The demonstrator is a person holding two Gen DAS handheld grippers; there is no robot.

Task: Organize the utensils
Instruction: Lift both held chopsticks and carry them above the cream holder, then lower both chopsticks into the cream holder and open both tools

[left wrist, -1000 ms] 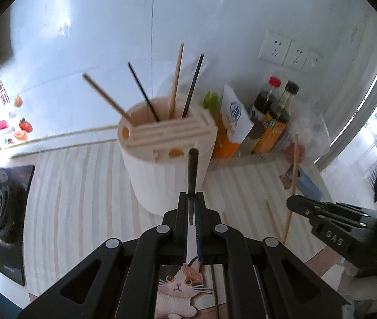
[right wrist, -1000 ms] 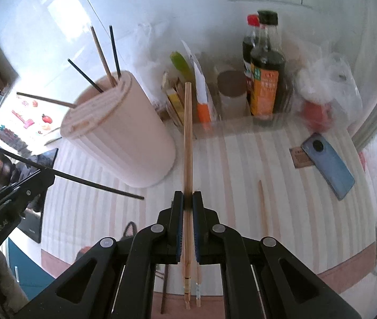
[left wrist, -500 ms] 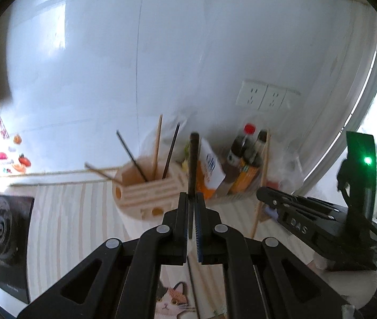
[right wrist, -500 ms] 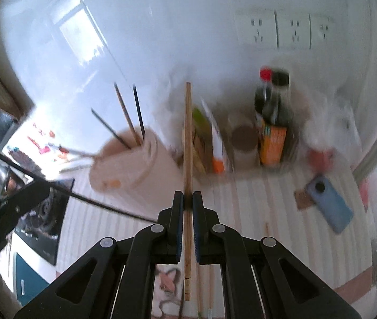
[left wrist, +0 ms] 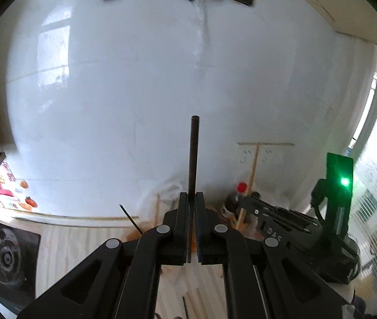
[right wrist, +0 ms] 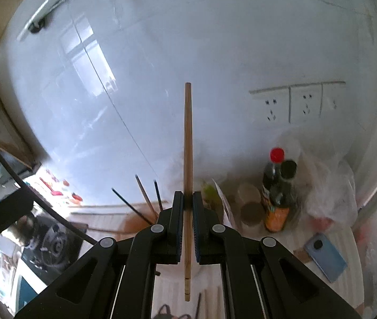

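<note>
My left gripper point(left wrist: 191, 199) is shut on a black chopstick point(left wrist: 194, 154) that stands upright against the white wall. My right gripper point(right wrist: 187, 199) is shut on a wooden chopstick point(right wrist: 187, 143), also upright. Both are raised well above the counter. The beige utensil holder is mostly hidden behind the jaws; chopsticks standing in it point(right wrist: 142, 195) poke up to the left in the right wrist view. The right gripper point(left wrist: 273, 228) shows at the right of the left wrist view, and the black chopstick point(right wrist: 29, 191) shows at the left of the right wrist view.
Sauce bottles point(right wrist: 279, 186), jars and a plastic bag point(right wrist: 329, 180) stand against the wall at the right. A blue phone point(right wrist: 324, 256) lies on the striped counter. A gas stove point(left wrist: 2, 252) is at the left. Wall sockets point(right wrist: 297, 103) are above the bottles. Loose chopsticks point(left wrist: 191, 303) lie below.
Both grippers have risen and tilted upward with their chopsticks. The holder has dropped from the middle of the views to behind the jaws; the wall now fills most of each view.
</note>
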